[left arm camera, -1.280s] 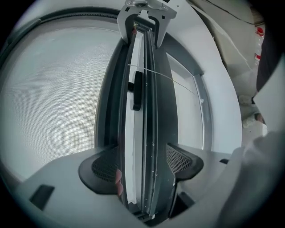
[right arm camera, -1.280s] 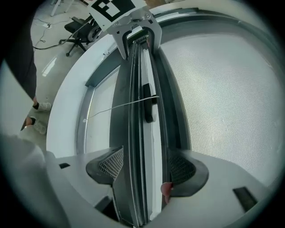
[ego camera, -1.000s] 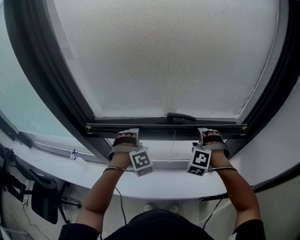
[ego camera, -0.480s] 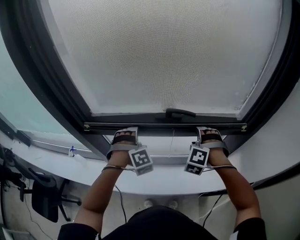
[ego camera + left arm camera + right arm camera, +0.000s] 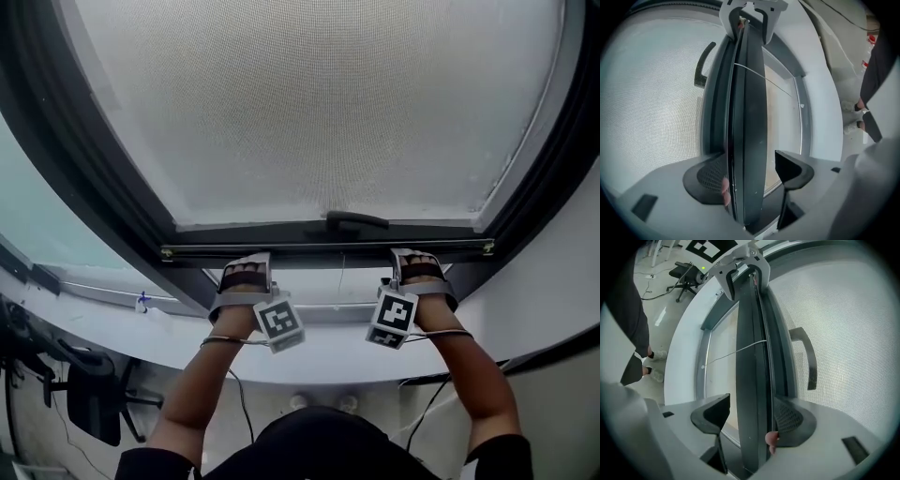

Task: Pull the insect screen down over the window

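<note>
No legible text, brand, number or sign recorded in any view. The marker cube (image 5: pixel 279 322) of the left gripper (image 5: pixel 246 266) and the marker cube (image 5: pixel 396 315) of the right gripper (image 5: pixel 419 264) carry black-and-white square patterns only, no characters

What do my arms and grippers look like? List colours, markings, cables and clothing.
The left gripper and right gripper are light grey with black, dot-textured fingers. Each carries a white cube printed with black square markers. A thin dark cable trails from each. The forearms are bare; the short sleeves are dark.
</note>
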The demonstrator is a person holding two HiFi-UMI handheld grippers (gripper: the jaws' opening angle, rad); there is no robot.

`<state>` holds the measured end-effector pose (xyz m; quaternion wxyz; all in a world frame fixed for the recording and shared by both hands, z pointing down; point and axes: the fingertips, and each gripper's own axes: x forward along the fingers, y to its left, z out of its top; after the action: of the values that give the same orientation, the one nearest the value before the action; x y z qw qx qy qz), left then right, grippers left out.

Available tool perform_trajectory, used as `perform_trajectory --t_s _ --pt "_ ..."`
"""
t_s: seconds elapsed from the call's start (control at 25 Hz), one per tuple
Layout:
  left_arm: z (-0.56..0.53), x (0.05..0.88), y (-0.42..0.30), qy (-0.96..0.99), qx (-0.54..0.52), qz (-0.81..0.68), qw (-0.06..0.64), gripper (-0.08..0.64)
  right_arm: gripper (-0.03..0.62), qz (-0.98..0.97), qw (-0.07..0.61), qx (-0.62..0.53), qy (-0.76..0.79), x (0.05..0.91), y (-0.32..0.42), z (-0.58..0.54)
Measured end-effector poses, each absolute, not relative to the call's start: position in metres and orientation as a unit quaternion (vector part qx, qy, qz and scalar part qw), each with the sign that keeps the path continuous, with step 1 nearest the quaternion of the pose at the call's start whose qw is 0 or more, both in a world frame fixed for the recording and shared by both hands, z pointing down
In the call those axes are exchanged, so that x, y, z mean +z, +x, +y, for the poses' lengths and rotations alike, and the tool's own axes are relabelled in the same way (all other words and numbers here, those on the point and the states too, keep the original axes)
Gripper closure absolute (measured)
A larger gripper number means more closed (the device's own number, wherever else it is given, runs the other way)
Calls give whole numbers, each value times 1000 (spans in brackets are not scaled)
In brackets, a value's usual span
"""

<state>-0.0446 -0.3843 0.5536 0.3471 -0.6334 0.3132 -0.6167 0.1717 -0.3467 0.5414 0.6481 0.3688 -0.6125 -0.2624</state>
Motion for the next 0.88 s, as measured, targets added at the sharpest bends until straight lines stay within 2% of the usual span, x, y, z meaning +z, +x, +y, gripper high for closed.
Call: perform_trajectory --t_s 0.24,0.68,0.8,0.88 --pt "-376 552 -45 -636 -625 296 343 232 301 -621 658 -251 342 540 173 -339" --pt "-382 557 -45 -634 -609 322 350 233 301 -608 638 -269 388 543 171 -350" --pt "-388 554 -42 -628 -587 353 370 272 302 -611 627 -276 397 542 171 -351" --pt "-387 555 -42 -630 -585 354 367 272 302 -614 632 -267 390 543 172 -350"
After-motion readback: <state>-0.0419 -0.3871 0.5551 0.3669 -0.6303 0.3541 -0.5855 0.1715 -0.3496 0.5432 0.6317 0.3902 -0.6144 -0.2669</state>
